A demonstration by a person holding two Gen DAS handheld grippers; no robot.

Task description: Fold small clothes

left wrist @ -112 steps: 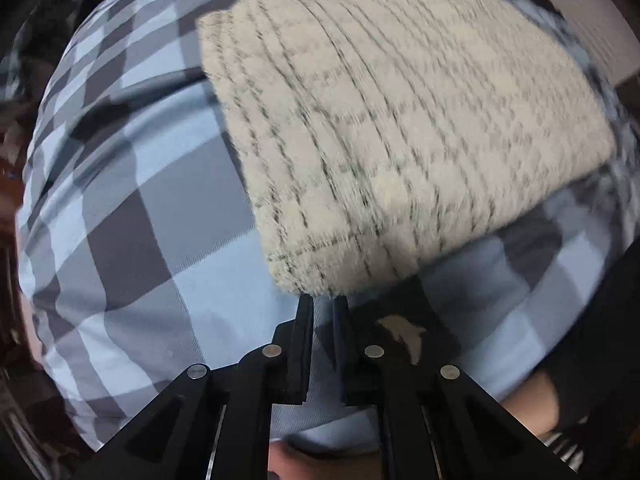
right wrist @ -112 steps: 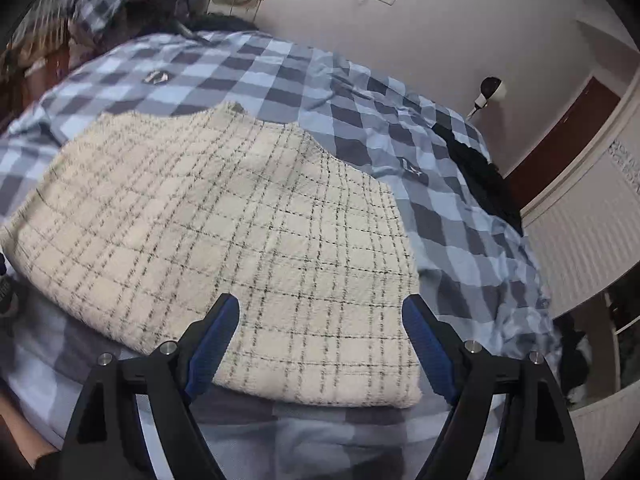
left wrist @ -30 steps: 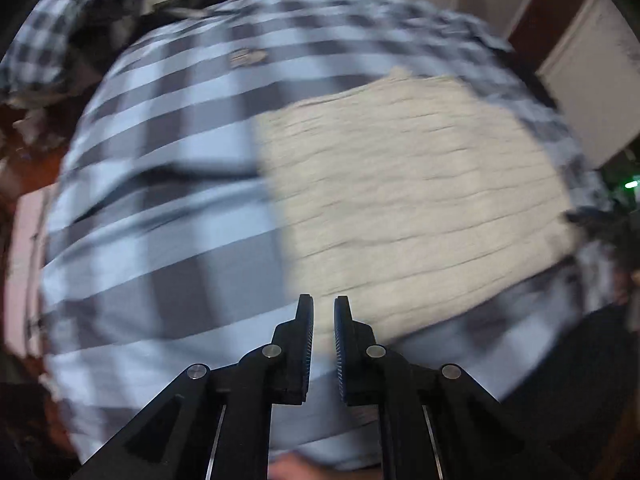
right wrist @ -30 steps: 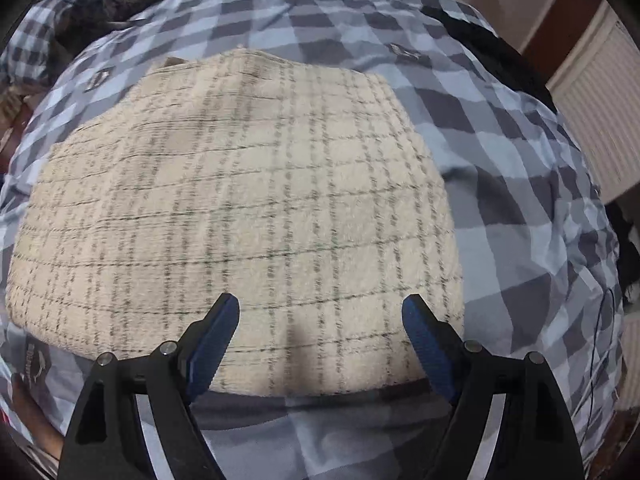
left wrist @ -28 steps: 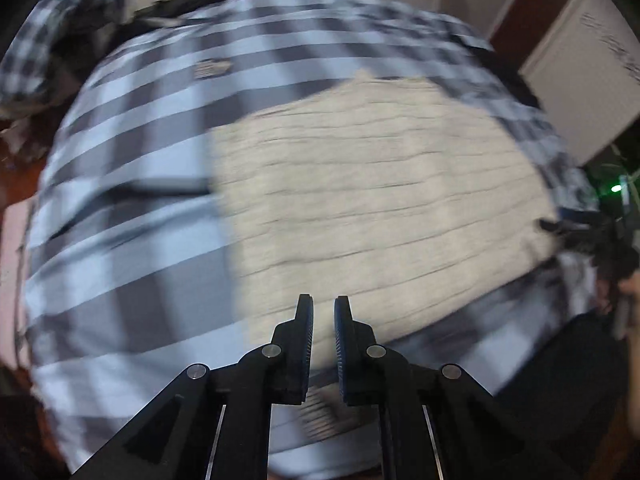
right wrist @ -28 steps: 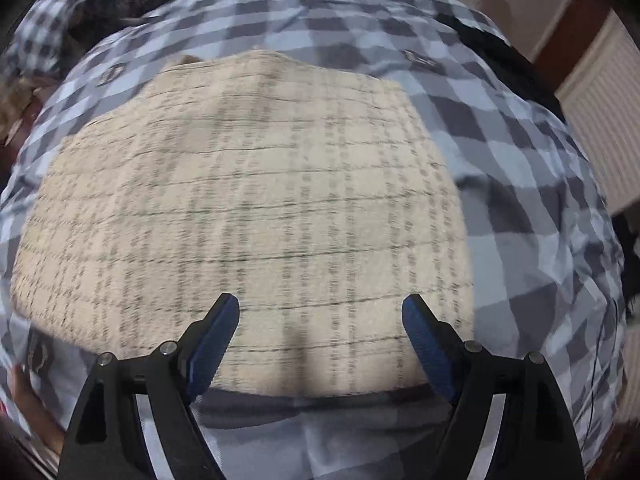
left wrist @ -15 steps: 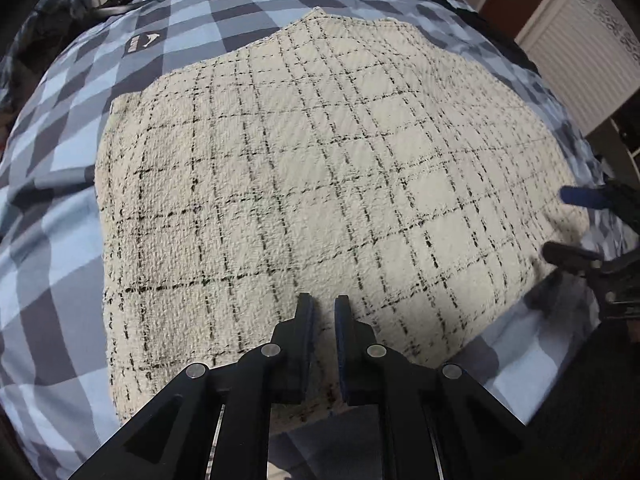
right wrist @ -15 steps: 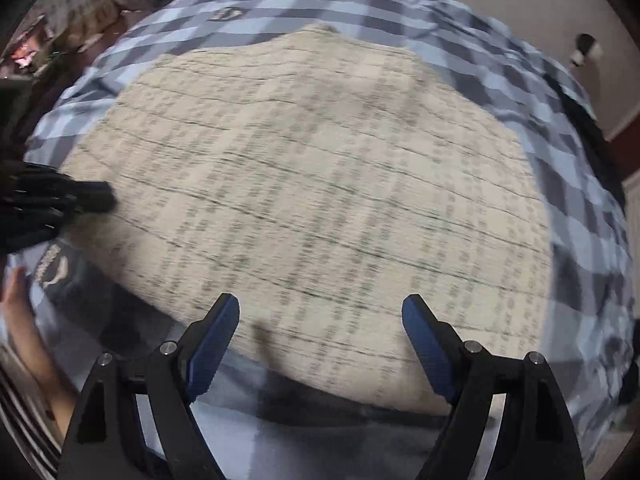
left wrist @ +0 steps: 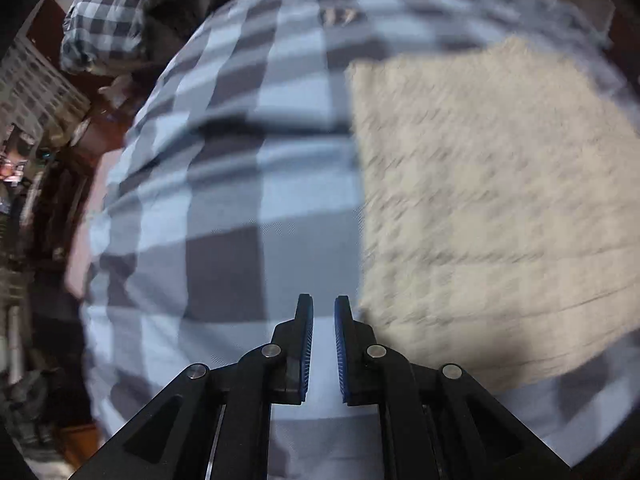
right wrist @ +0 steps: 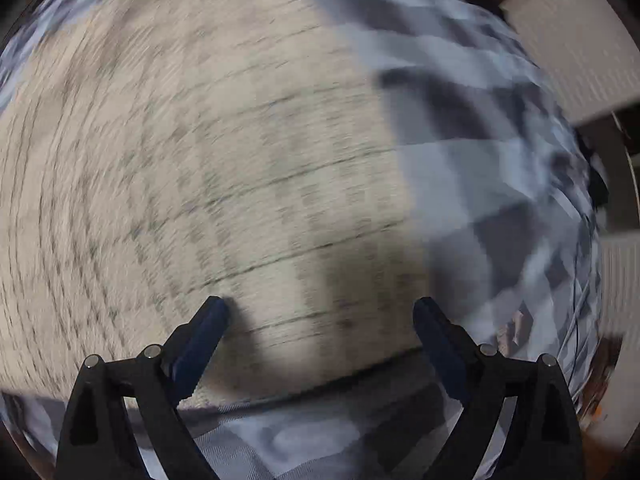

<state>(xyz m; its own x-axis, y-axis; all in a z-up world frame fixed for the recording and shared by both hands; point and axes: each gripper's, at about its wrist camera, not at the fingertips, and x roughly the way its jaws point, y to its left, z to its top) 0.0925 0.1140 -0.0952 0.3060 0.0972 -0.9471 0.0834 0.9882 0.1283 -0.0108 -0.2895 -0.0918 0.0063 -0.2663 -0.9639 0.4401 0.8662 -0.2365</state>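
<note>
A cream garment with thin dark check lines (left wrist: 488,200) lies flat on a blue and grey checked bed cover (left wrist: 240,184). In the left wrist view it fills the right half; my left gripper (left wrist: 322,304) is shut and empty, just left of its near left corner, over the cover. In the right wrist view the garment (right wrist: 200,152) fills the left and middle. My right gripper (right wrist: 320,308) is open and empty, its fingers spread over the garment's near right edge. Both views are blurred.
A checked pillow or blanket (left wrist: 108,20) is bunched at the bed's far left. Cluttered floor and furniture (left wrist: 36,160) lie beyond the bed's left edge. White slatted panels (right wrist: 568,48) stand past the bed's right side.
My left gripper has swung left, off the garment to its left corner. My right gripper has shifted right, toward the garment's right edge. Both stay as before, left shut, right open.
</note>
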